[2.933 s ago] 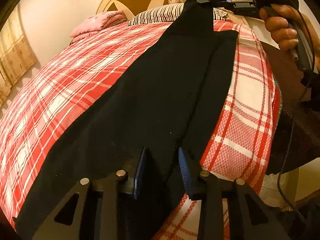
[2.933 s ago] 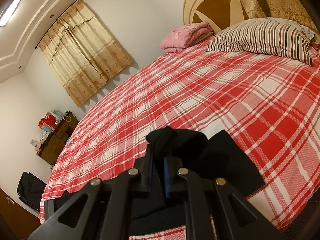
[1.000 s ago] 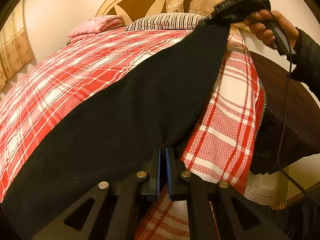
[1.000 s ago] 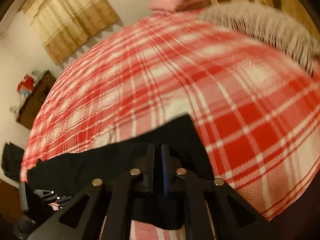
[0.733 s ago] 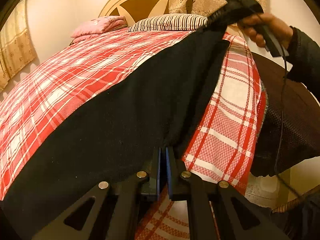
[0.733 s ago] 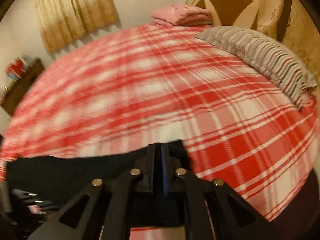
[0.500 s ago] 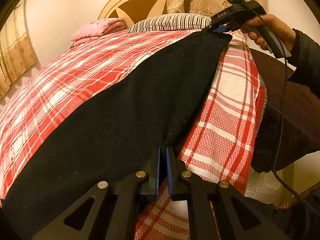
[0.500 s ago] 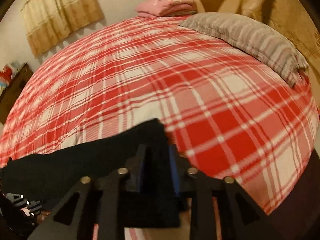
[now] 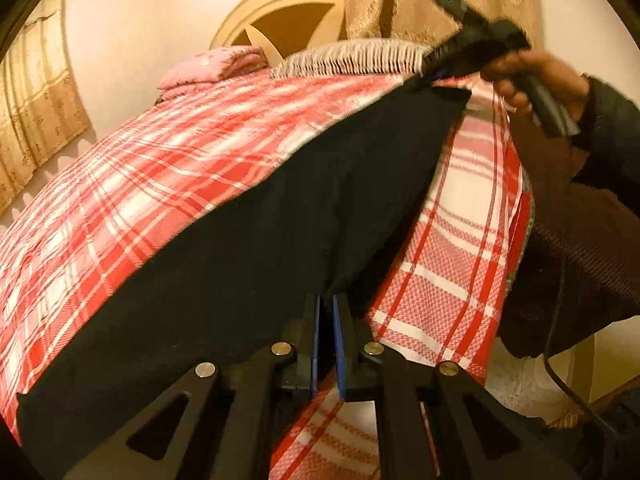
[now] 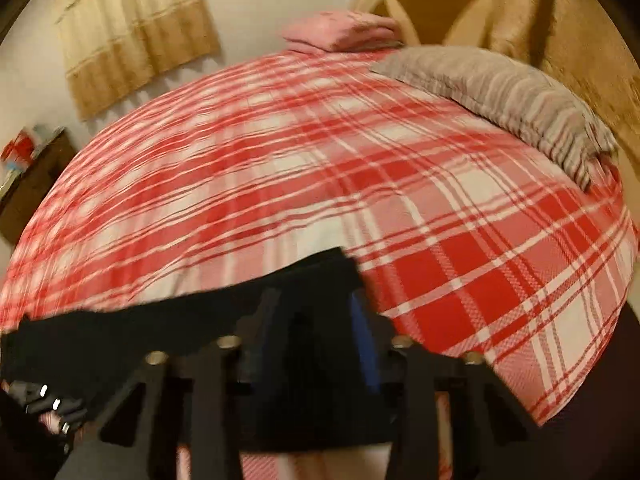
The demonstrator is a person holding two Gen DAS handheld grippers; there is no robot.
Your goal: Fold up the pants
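Note:
Black pants [image 9: 260,260] lie stretched across the red plaid bed [image 9: 160,168], near its right edge. My left gripper [image 9: 326,308] is shut on their near edge, with dark fabric pinched between the blue pads. At the far corner of the pants a hand [image 9: 532,76] holds my right gripper [image 9: 430,78]. In the blurred right wrist view the right gripper [image 10: 316,320] has its jaws apart and closing. The pants [image 10: 160,328] corner lies between the jaws, and the pads do not press it.
A striped pillow [image 10: 500,92] and a folded pink cloth [image 10: 344,32] lie by the headboard [image 9: 280,28]. A dark brown mesh cover [image 9: 580,240] hangs off the bed's right side. A dresser [image 10: 28,184] stands far left, under a curtain [image 10: 136,28].
My left gripper closed on the pants' near edge and has held since. My right gripper, shut on the far corner a second ago, now has its jaws apart over it.

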